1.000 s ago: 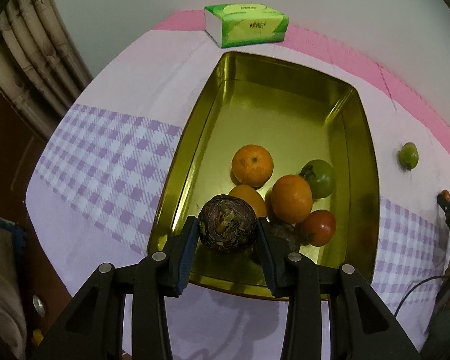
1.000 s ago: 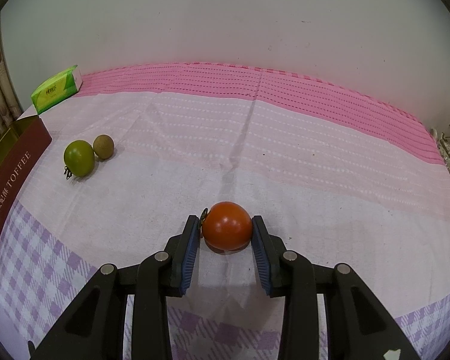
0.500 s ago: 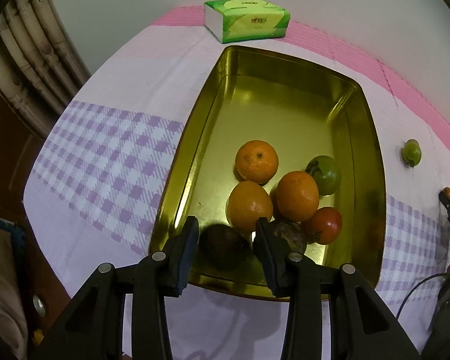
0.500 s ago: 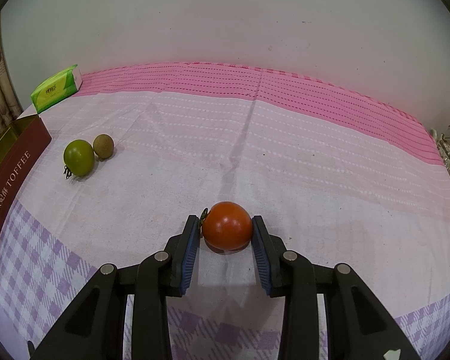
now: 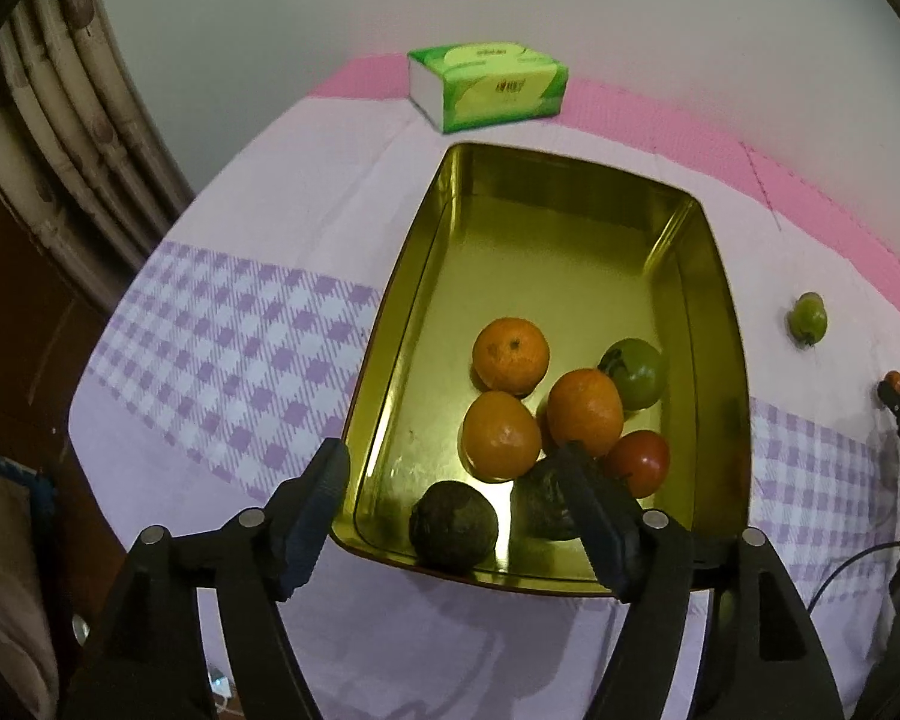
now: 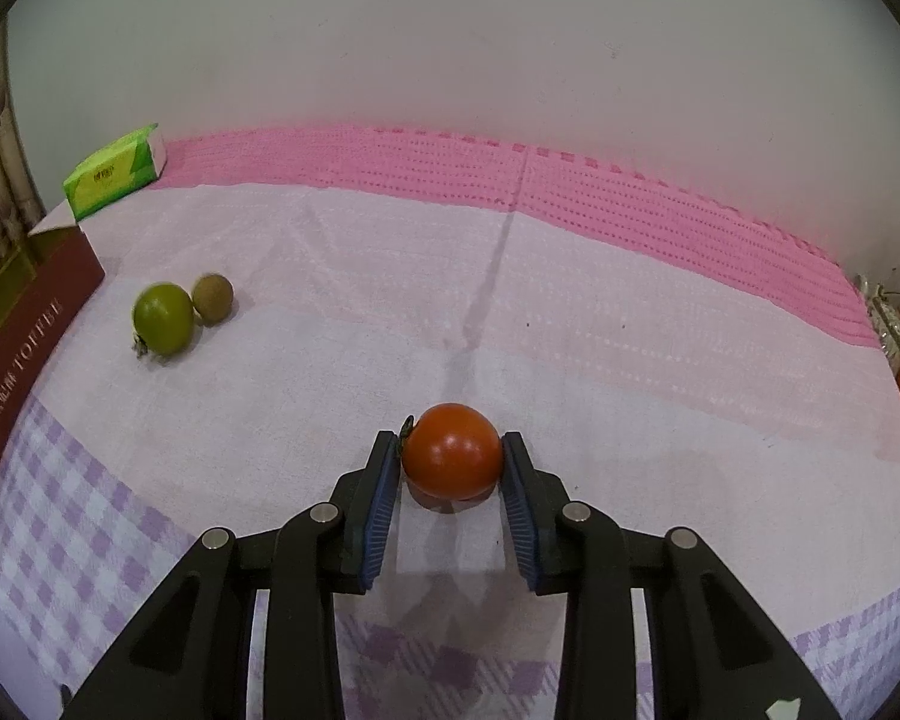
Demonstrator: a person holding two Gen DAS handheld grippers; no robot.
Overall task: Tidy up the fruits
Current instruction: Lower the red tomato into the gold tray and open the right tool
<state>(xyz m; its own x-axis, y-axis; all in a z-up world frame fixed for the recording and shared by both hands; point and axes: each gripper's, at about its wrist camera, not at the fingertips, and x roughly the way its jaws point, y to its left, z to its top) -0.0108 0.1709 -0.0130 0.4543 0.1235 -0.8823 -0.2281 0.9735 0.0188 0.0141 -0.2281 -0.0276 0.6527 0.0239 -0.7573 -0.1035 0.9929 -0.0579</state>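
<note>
The gold tin [image 5: 714, 324] on the surface holds the fruit pile. The left gripper [image 5: 456, 498] gapes empty above it. The right gripper [image 6: 452, 468] clamps a red tomato [image 6: 452, 450] on the cloth, right of the tin; squeezing could bruise it.

The gold tin [image 5: 714, 312] holds three oranges [image 5: 510, 354], a green tomato [image 5: 636, 373], a red one [image 5: 641, 461] and two dark wrinkled fruits [image 5: 453, 525]. On the cloth lie a red tomato [image 6: 452, 450], a green tomato [image 6: 162, 318] and a small brown fruit [image 6: 213, 298].
</note>
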